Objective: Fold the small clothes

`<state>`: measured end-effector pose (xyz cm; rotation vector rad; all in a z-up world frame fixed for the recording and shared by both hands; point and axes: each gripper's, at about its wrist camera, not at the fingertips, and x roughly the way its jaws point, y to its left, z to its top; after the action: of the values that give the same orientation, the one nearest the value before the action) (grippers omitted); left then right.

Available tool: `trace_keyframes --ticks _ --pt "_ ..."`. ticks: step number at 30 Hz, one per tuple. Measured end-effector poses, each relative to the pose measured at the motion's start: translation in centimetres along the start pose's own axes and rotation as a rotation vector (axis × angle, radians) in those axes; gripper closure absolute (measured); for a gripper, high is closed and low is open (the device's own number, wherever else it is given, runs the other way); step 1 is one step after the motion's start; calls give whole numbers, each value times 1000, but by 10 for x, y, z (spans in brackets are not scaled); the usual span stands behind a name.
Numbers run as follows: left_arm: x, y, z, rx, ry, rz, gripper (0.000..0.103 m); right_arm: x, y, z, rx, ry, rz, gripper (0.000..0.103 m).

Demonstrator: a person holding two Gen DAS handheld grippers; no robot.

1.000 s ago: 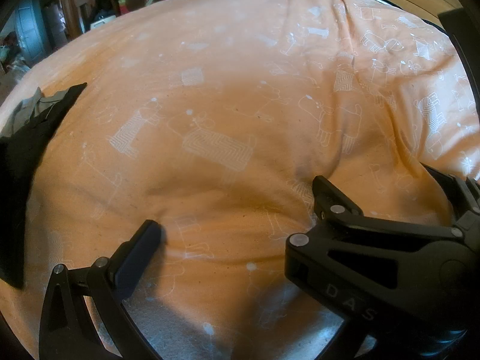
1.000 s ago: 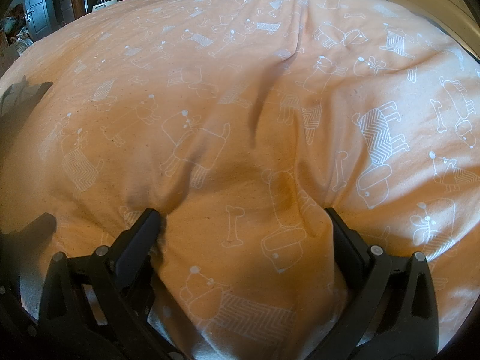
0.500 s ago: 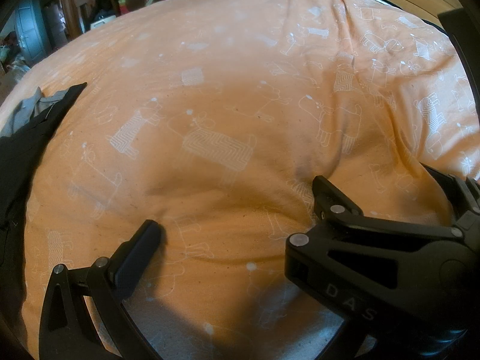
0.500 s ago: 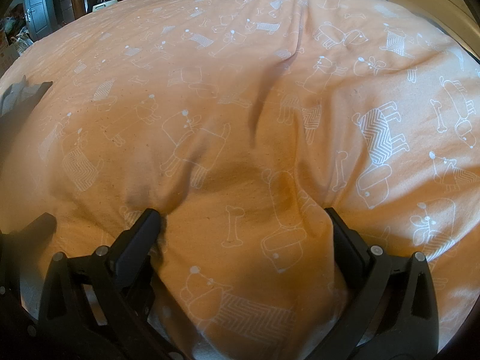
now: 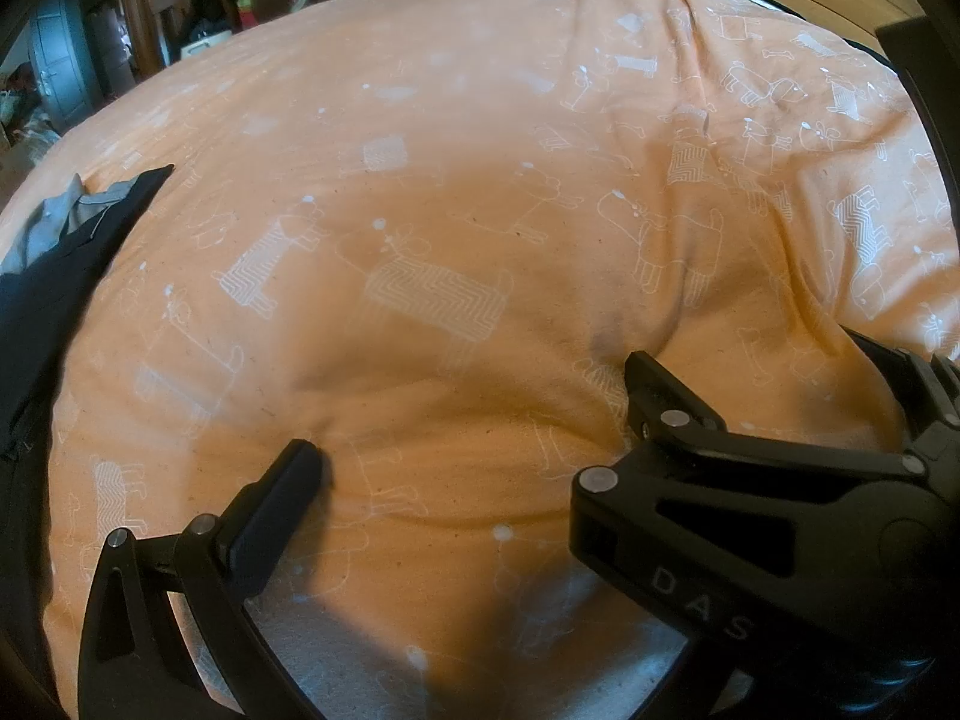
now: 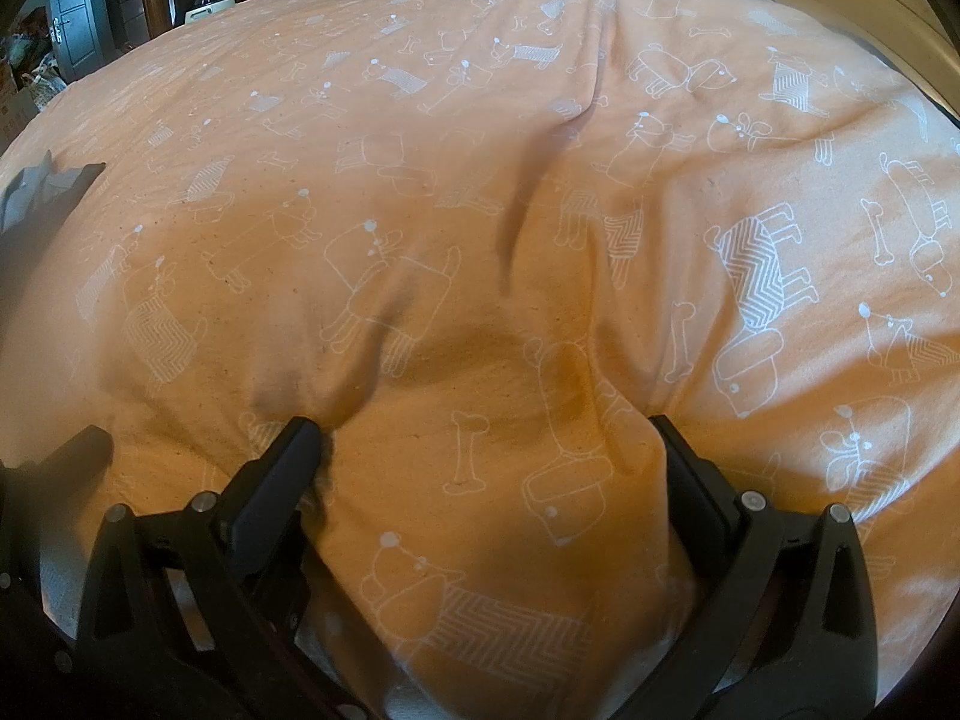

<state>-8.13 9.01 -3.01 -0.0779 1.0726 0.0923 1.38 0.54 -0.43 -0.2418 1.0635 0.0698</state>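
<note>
Down low, the right claw (image 6: 480, 450) rests on the orange dog-print bedcover (image 6: 480, 210), fingers spread wide, holding nothing. A hump of cover bulges up between them, likely because the claw presses in. The left claw (image 5: 474, 414) sits the same way, wide and empty; the black claw right of it in its view is probably the right one. Farther off, well to the left of both claws, lies the dark garment (image 5: 54, 276) with a grey lining (image 5: 60, 222). It seems to be waiting to be folded.

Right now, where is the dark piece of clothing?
The dark garment lies at the far left edge of both views, on the orange bedspread, left of the left gripper.
</note>
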Motion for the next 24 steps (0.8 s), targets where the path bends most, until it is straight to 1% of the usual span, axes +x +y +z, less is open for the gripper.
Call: trace_keyframes --ticks 24 --pt "0 0 1 1 0 0 0 1 0 2 2 7 -5 0"
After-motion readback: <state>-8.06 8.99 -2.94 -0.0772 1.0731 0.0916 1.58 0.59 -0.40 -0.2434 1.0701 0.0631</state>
